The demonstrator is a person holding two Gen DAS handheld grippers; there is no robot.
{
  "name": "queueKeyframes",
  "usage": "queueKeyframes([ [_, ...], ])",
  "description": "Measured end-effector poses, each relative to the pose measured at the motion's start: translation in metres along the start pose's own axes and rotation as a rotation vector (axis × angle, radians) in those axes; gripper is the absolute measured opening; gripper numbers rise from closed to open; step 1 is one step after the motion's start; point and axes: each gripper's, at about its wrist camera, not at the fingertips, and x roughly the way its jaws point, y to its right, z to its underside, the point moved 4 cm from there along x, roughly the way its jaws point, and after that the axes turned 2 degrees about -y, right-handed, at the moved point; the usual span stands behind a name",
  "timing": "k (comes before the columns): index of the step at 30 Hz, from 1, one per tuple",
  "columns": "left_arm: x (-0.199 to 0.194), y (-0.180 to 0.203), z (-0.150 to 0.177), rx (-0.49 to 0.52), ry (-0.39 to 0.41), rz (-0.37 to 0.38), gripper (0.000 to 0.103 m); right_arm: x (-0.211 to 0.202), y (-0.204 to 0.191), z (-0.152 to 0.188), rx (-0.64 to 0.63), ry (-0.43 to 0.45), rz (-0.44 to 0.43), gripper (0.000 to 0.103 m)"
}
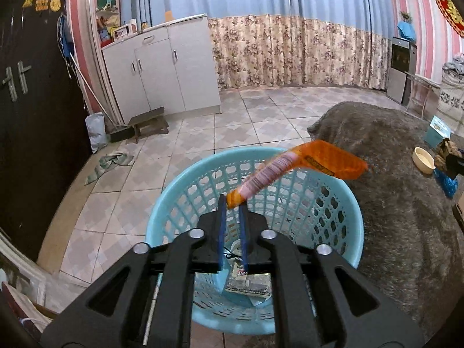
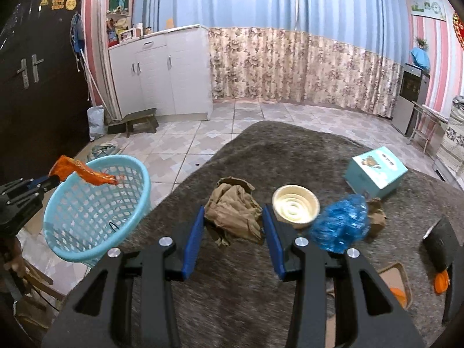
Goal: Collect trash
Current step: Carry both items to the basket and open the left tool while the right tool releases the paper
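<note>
An orange snack wrapper [image 1: 319,156] sticks up and to the right from the tips of my left gripper [image 1: 232,200], which is shut on its near end. It hangs over the light blue slotted basket [image 1: 327,217], which stands on the floor beside the grey furry cover. The right wrist view shows the same left gripper [image 2: 52,181], wrapper [image 2: 87,172] and basket [image 2: 87,217] at far left. My right gripper [image 2: 233,211] is shut on a crumpled brown paper [image 2: 232,200], both blue pads touching its sides, above the cover.
On the grey furry cover [image 2: 261,150] lie a cream bowl [image 2: 295,206], a crumpled blue plastic [image 2: 339,226] and a teal box [image 2: 377,171]. Small boxes [image 1: 249,284] lie in the basket's bottom. A cloth [image 1: 110,162], a stool [image 1: 148,121] and white cabinets [image 1: 162,66] are on the tiled floor.
</note>
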Motion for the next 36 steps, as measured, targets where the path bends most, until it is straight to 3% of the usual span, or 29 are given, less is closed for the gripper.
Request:
queueKeyframes([
  [4,-0.001,-0.009,0.000,-0.025,0.025,0.000,0.053,0.009,-0.019,-0.006,-0.023,-0.003,-0.016,0.041],
  [12,-0.011,-0.046,-0.001,-0.154,0.065,-0.035,0.084,0.032,-0.064,-0.013,-0.076,-0.015,-0.071,0.041],
  [26,-0.018,-0.083,0.008,-0.233,0.072,-0.096,0.094,0.075,-0.153,-0.017,-0.116,-0.065,-0.237,0.043],
  [28,-0.019,-0.084,0.008,-0.239,0.071,-0.096,0.094,0.074,-0.158,-0.018,-0.147,-0.051,-0.223,0.059],
  [32,-0.021,-0.083,0.008,-0.232,0.075,-0.094,0.094,0.064,-0.147,-0.023,-0.169,-0.023,-0.201,0.070],
  [36,-0.029,-0.073,0.004,-0.233,0.085,-0.072,0.094,0.043,-0.110,-0.026,-0.128,-0.002,-0.168,0.077],
])
